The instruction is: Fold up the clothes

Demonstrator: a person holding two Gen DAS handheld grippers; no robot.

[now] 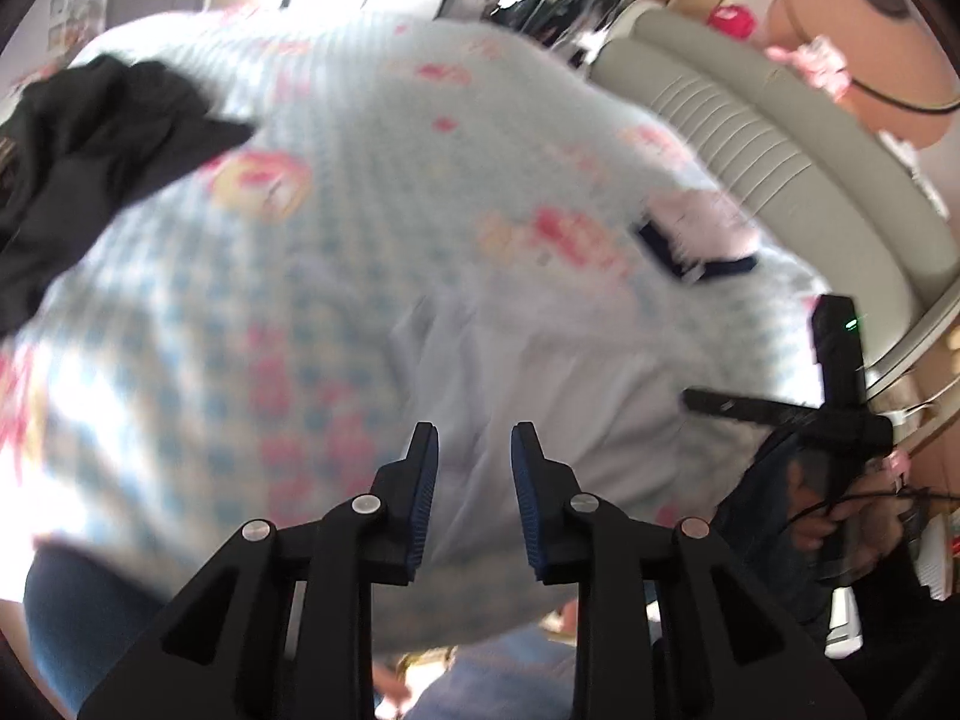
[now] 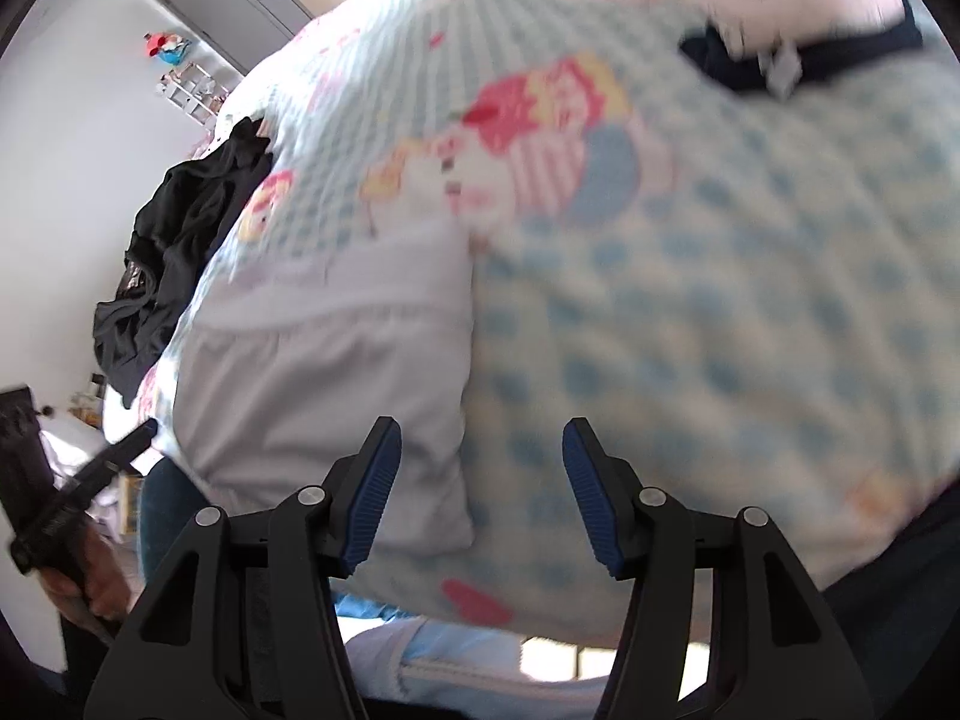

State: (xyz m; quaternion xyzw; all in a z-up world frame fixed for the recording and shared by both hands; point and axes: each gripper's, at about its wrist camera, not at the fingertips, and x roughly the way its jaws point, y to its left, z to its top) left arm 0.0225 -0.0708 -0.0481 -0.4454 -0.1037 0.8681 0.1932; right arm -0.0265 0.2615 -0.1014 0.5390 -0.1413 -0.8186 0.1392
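Two grippers hover, jaws apart and empty, over a blue-checked, cartoon-printed bedspread [image 1: 336, 276]. Crumpled black clothing [image 1: 90, 138] lies far left; the folded pale lavender garment [image 2: 324, 372] rests below the left gripper [image 1: 474, 450], beside the right gripper [image 2: 480, 450].

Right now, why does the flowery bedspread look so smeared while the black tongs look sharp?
Left wrist view: bedspread motion-blurred, left tongs crisp, the window area top left is blown out white. Right wrist view: same smear on the bedspread, right tongs sharp; the fisheye lens bends the edges and darkens the corners.
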